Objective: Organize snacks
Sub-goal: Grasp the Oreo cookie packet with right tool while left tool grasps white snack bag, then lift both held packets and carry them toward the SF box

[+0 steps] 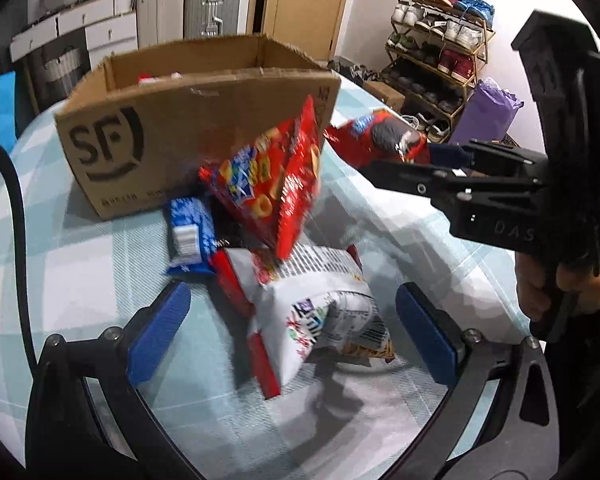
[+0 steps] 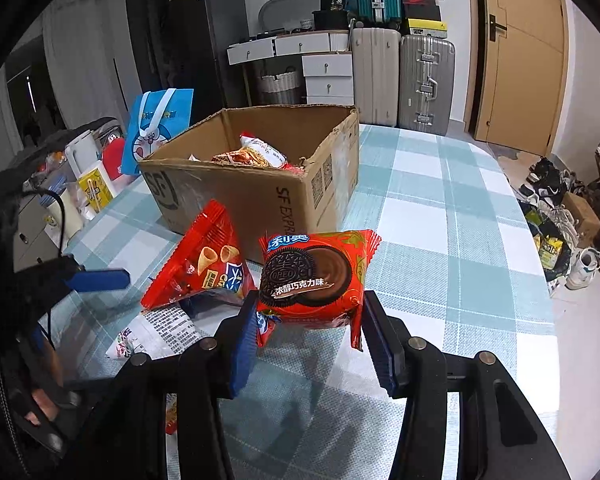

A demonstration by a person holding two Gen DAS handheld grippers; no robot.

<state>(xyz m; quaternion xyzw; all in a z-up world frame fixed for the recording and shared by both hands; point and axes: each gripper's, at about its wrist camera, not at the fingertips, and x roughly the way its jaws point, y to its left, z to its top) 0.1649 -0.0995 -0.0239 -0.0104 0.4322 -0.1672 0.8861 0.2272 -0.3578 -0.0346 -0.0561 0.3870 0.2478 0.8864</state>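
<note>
Oreo packet [image 2: 314, 274], red with a chocolate sandwich biscuit printed on it, is sitting pinched between the blue pads of the right tongs [image 2: 308, 330], which are gripping it by its lower edge and holding it clear of the tabletop [image 2: 452, 240]. From the left wrist view the same packet [image 1: 374, 136] is hanging in the air just beside the near corner of the cardboard box [image 2: 252, 184].

Judging by that, the step in hand is carrying one snack to the box, which is already holding a few packets, a noodle pack [image 2: 260, 152] among them. The next move is calling for a lift over the box's torn rim, then a release once the packet is above the open top; the rim is standing higher than the packet at present, so more height looks needed first.

Left tongs [image 1: 292, 336] are standing wide, with nothing between the pads, and are hovering over the remaining heap on the tabletop. A white-backed bag [image 1: 312, 304] is lying directly between the spread fingers, and it looks like the likeliest next pick. Leaning over it is a red bag of cone-shaped crisps [image 1: 276, 184], propped against the box wall, and a blue packet [image 1: 190, 232] is resting to its left.

Beyond the tabletop, suitcases [image 2: 404, 80] and a shoe rack [image 1: 440, 52] are lining the room.
</note>
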